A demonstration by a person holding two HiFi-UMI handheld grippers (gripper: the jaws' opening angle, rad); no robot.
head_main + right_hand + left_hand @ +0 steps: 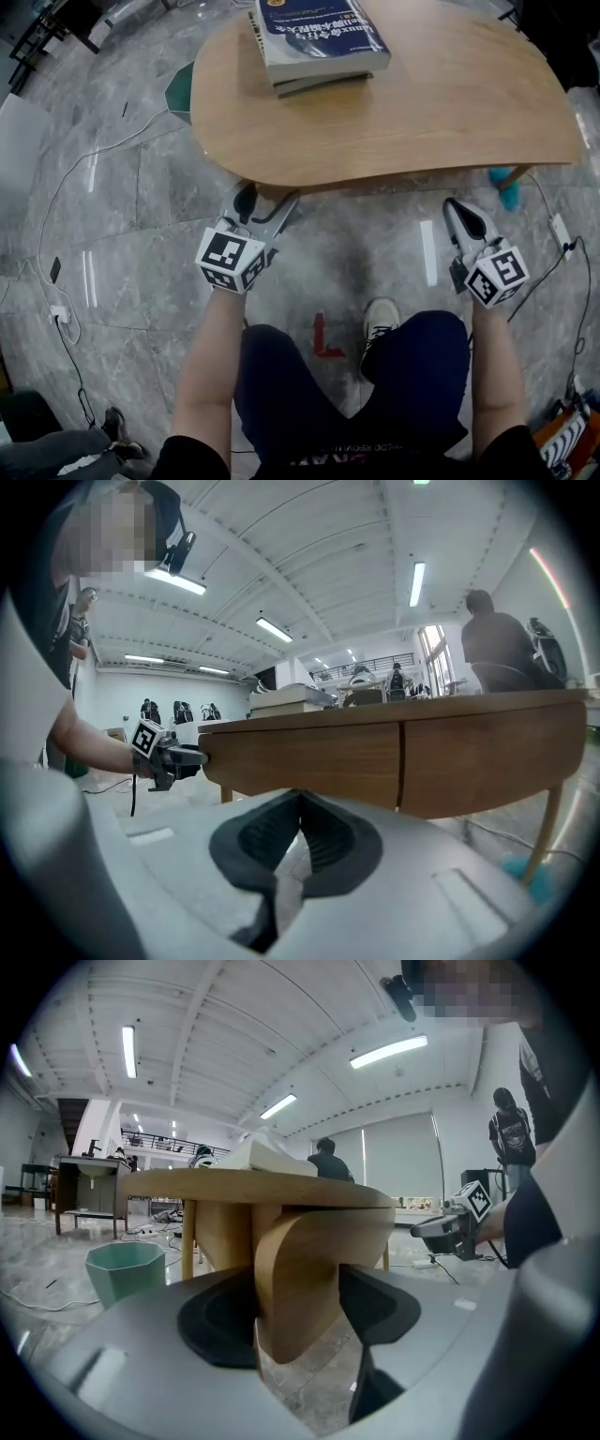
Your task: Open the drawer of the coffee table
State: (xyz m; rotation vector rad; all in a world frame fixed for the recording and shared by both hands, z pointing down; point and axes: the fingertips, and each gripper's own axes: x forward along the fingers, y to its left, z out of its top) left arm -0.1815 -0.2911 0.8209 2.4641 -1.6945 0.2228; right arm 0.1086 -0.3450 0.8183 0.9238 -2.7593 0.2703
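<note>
Left gripper released, jaws wide, straddling the rounded end of the drawer front; right pad clear of wood. Right gripper clenched, empty, just short of the coffee table edge.

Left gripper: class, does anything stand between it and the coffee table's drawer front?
Nothing visible does. The left gripper, jaws open, straddles the rounded end of the wooden drawer front beneath the table top.
</note>
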